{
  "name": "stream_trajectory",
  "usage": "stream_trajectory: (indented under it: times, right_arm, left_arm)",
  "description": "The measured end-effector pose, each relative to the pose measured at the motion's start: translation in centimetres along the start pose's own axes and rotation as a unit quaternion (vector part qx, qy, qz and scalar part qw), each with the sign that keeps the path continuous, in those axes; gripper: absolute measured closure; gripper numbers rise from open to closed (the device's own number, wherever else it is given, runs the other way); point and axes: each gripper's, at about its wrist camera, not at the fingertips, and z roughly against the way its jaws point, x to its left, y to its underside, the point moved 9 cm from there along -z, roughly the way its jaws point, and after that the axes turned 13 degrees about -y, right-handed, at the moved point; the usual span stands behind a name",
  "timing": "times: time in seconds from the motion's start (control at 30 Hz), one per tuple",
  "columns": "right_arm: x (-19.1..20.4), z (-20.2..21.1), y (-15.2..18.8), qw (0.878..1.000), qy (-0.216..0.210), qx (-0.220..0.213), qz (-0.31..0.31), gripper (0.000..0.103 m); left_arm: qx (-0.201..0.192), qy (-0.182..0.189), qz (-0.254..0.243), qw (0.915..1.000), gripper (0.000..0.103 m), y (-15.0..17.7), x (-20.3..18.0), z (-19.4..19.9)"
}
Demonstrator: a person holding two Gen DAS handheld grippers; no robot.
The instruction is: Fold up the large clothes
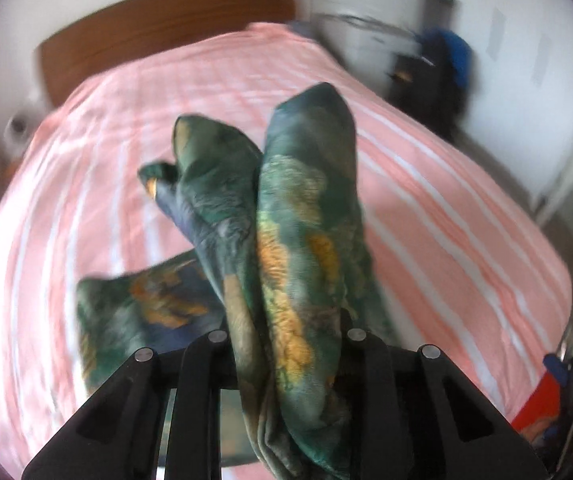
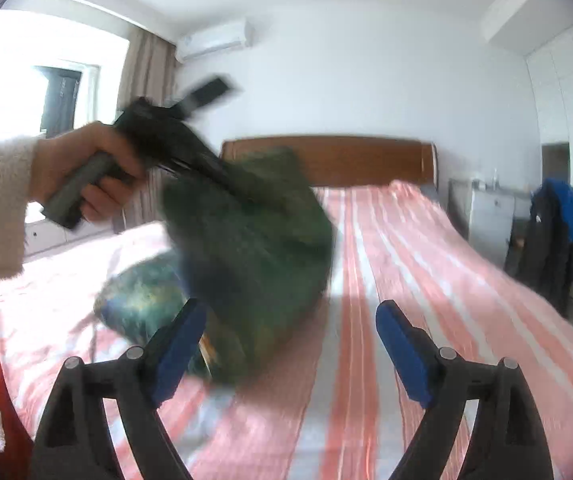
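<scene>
Garment [image 1: 294,240] in left gripper [image 1: 286,344] above striped bed [image 1: 446,220].

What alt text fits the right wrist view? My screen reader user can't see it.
The open right gripper, blue pads apart and empty, points along a bed with a pink striped cover. Ahead to the left, a hand holds the left gripper, from which a blurred green patterned garment hangs down to the bed.

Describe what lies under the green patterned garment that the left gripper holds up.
Under the garment is the pink striped bedspread. A lower part of the garment rests on it; the bedspread beneath that part is covered.
</scene>
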Motion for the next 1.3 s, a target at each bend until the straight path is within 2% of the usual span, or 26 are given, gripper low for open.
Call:
stream_trajectory:
  times: [0.07, 0.13, 0.2, 0.27, 0.37, 0.53, 0.57, 0.63, 0.7, 0.77, 0.8, 0.83, 0.9, 0.97, 1.0, 1.07, 1.17, 1.23, 1.3]
  right_arm:
    - [-0.4, -0.7, 1.6, 1.000, 0.003, 0.030, 0.000, 0.017]
    - [-0.3, -1.8, 2.7, 0.998, -0.004, 0.056, -0.011, 0.017]
    - [0.2, -2.7, 3.0, 0.998, -0.016, 0.065, -0.021, 0.017]
    - [1.4, -4.0, 3.3, 0.996, -0.034, 0.076, -0.025, 0.017]
    - [3.3, -7.0, 2.4, 0.991, -0.080, 0.100, -0.032, 0.017]
    - [6.2, -15.0, -4.6, 0.982, -0.146, 0.115, -0.035, 0.017]
    - [6.7, -16.8, -5.8, 0.981, -0.153, 0.117, -0.031, 0.017]
    - [8.0, -22.0, -7.2, 0.975, -0.172, 0.138, -0.027, 0.017]
    - [9.0, -27.3, -6.3, 0.971, -0.165, 0.169, -0.034, 0.017]
    - [10.2, -31.8, -2.8, 0.960, -0.164, 0.226, -0.031, 0.016]
    - [11.0, -33.6, -0.8, 0.955, -0.151, 0.254, -0.010, 0.014]
    - [11.4, -34.3, 0.5, 0.954, -0.137, 0.264, 0.015, 0.013]
    - [11.9, -34.8, 1.3, 0.952, -0.129, 0.273, 0.041, 0.012]
    - [11.6, -34.3, 0.1, 0.947, -0.132, 0.289, 0.035, 0.012]
    - [11.2, -33.8, -1.0, 0.948, -0.133, 0.289, 0.027, 0.013]
    - [11.2, -32.7, -4.4, 0.956, -0.132, 0.262, 0.018, 0.013]
    - [12.9, -33.3, -7.8, 0.964, -0.133, 0.229, 0.010, 0.013]
    - [14.2, -35.1, -8.0, 0.962, -0.144, 0.232, -0.019, 0.013]
    - [16.0, -37.4, -6.8, 0.960, -0.145, 0.237, -0.038, 0.013]
  left_arm:
    - [0.013, -0.002, 0.056, 0.9983, 0.080, 1.1, 4.7, -1.4]
    - [0.031, -0.012, 0.107, 0.9937, 0.080, 3.6, 9.5, -3.2]
    - [0.050, -0.025, 0.154, 0.9865, 0.080, 7.1, 13.9, -5.7]
    - [0.067, -0.025, 0.187, 0.9797, 0.080, 10.0, 16.4, -7.8]
    - [0.072, 0.001, 0.228, 0.9711, 0.079, 13.1, 18.4, -9.7]
    - [0.044, 0.048, 0.254, 0.9650, 0.077, 14.0, 18.9, -9.6]
    - [0.042, 0.057, 0.262, 0.9626, 0.074, 14.1, 19.2, -9.6]
    - [0.039, 0.065, 0.277, 0.9579, 0.056, 14.5, 20.1, -9.3]
    - [0.032, 0.045, 0.284, 0.9572, 0.024, 15.1, 21.4, -8.8]
    - [0.029, 0.008, 0.285, 0.9581, 0.009, 15.3, 23.1, -8.6]
    - [0.028, -0.006, 0.284, 0.9583, 0.008, 15.8, 23.9, -7.9]
    - [0.028, -0.009, 0.286, 0.9578, 0.008, 16.4, 24.5, -7.3]
    - [0.022, -0.029, 0.297, 0.9542, 0.007, 17.9, 25.7, -6.3]
    - [0.009, -0.059, 0.313, 0.9480, 0.006, 19.1, 26.3, -5.5]
    - [0.004, -0.086, 0.323, 0.9424, 0.005, 19.9, 26.7, -5.1]
    - [0.012, -0.144, 0.338, 0.9300, 0.005, 21.6, 26.9, -5.0]
    - [0.023, -0.189, 0.361, 0.9129, 0.005, 23.8, 26.6, -5.1]
    - [0.016, -0.206, 0.364, 0.9081, 0.005, 24.3, 26.4, -5.2]
    - [0.009, -0.233, 0.347, 0.9085, 0.005, 24.6, 26.3, -5.6]
